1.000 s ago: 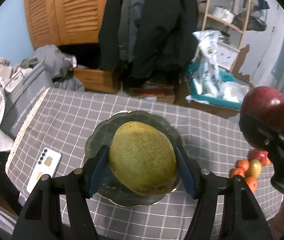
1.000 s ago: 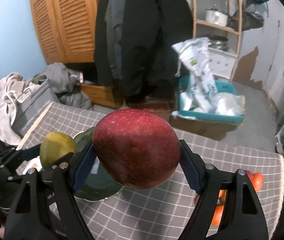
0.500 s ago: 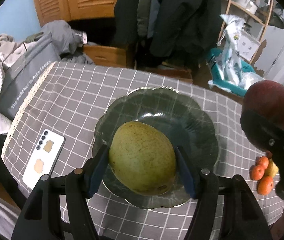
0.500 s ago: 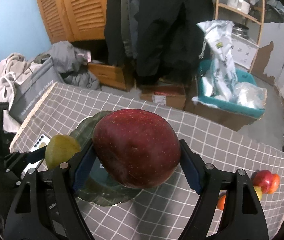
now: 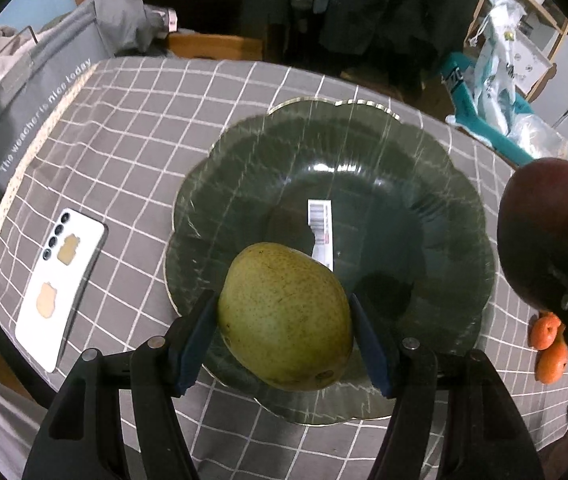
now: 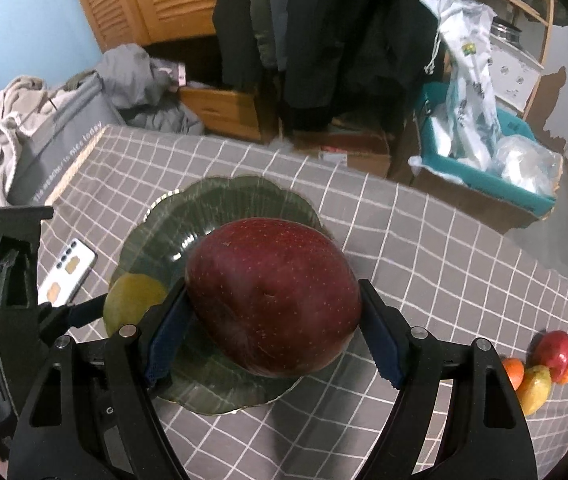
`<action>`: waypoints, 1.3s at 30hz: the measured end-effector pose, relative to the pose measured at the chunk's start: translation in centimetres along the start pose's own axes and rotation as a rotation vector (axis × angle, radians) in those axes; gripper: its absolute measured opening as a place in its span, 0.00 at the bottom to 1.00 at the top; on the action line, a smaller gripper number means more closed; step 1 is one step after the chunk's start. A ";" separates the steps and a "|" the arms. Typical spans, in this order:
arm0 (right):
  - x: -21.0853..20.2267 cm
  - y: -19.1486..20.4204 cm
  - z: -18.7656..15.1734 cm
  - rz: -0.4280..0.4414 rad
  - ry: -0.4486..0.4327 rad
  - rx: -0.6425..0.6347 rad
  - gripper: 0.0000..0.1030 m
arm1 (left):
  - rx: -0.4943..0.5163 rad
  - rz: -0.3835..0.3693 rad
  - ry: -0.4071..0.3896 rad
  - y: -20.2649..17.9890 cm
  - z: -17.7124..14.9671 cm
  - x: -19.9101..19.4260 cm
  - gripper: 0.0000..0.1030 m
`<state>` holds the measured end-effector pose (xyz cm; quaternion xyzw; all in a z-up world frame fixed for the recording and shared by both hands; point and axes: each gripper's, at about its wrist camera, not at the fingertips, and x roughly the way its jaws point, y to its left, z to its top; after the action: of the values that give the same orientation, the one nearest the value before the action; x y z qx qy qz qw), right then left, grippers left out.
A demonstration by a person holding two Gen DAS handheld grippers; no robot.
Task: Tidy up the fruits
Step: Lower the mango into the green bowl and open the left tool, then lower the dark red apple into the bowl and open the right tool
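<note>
Both grippers are lowered closer over the green plate (image 5: 436,168) than before. The speckled green pear (image 5: 286,316) is clamped in the left gripper (image 5: 284,334), long axis pointing away over the near rim. The dark red apple (image 6: 273,296) is clamped crosswise in the right gripper (image 6: 271,326).

The left wrist camera sat just behind the left gripper (image 5: 284,316) and looked steeply down, close over the round dark green glass plate (image 5: 456,208) on the grey checked tablecloth (image 5: 135,120). The right wrist camera sat behind the right gripper (image 6: 273,300) and looked down less steeply, from a bit farther back and to the right, so it saw more of the room behind. Both views shared the plate (image 6: 151,236), the cloth (image 6: 424,240), the white flat phone (image 5: 59,284) (image 6: 65,276) and the small pile of orange and red fruits (image 5: 548,344) (image 6: 540,364).
</note>
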<state>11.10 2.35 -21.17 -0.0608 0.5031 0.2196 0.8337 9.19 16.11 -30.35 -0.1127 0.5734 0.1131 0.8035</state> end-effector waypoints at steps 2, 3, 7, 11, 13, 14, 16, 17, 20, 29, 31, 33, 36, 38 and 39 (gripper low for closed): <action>0.6 -0.1 -0.3 0.000 0.018 -0.003 0.77 | -0.004 0.001 0.014 0.0 -0.1 0.5 0.66; 0.9 -0.1 -0.5 0.002 0.025 -0.002 0.77 | -0.006 0.001 0.022 0.0 -0.2 0.8 0.66; 1.7 -0.3 -0.8 0.018 0.052 0.011 0.77 | -0.016 0.001 0.045 0.1 -0.4 1.5 0.66; 2.3 -0.3 -0.8 0.024 0.067 0.005 0.77 | -0.014 0.012 0.066 0.2 -0.5 2.1 0.66; 2.6 -0.2 -0.8 0.032 0.078 0.002 0.77 | -0.013 0.014 0.071 0.3 -0.6 2.4 0.66; 2.8 -0.2 -0.9 0.034 0.083 0.003 0.77 | -0.014 0.012 0.070 0.3 -0.6 2.5 0.66; 3.1 -0.3 -1.0 0.039 0.095 0.008 0.77 | -0.015 0.008 0.076 0.4 -0.5 2.6 0.66; 3.3 -0.4 -1.1 0.041 0.100 0.011 0.78 | -0.017 0.008 0.076 0.4 -0.5 2.6 0.66; 3.7 -0.5 -1.2 0.048 0.114 0.014 0.78 | -0.013 0.011 0.078 0.3 -0.5 2.6 0.69; 4.5 -1.1 -1.4 0.080 0.151 0.048 0.78 | -0.002 0.031 0.047 0.3 -0.5 1.6 0.86; 4.7 -1.3 -1.3 0.085 0.157 0.058 0.78 | -0.004 0.030 0.054 0.4 -0.5 1.7 0.86; 4.7 -1.3 -1.3 0.092 0.158 0.063 0.78 | -0.007 0.033 0.047 0.5 -0.5 1.5 0.86; 4.8 -1.4 -1.2 0.105 0.166 0.075 0.79 | -0.014 0.032 0.035 0.5 -0.5 1.2 0.86; 4.4 -1.6 -1.0 0.114 0.149 0.084 0.79 | -0.016 0.030 0.031 0.6 -0.5 1.0 0.86; 4.2 -1.6 -0.8 0.122 0.141 0.088 0.79 | -0.017 0.029 0.028 0.6 -0.6 0.9 0.86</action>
<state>12.77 1.90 -25.40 -0.0089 0.5722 0.2429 0.7833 8.78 16.55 -31.39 -0.1128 0.5852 0.1280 0.7927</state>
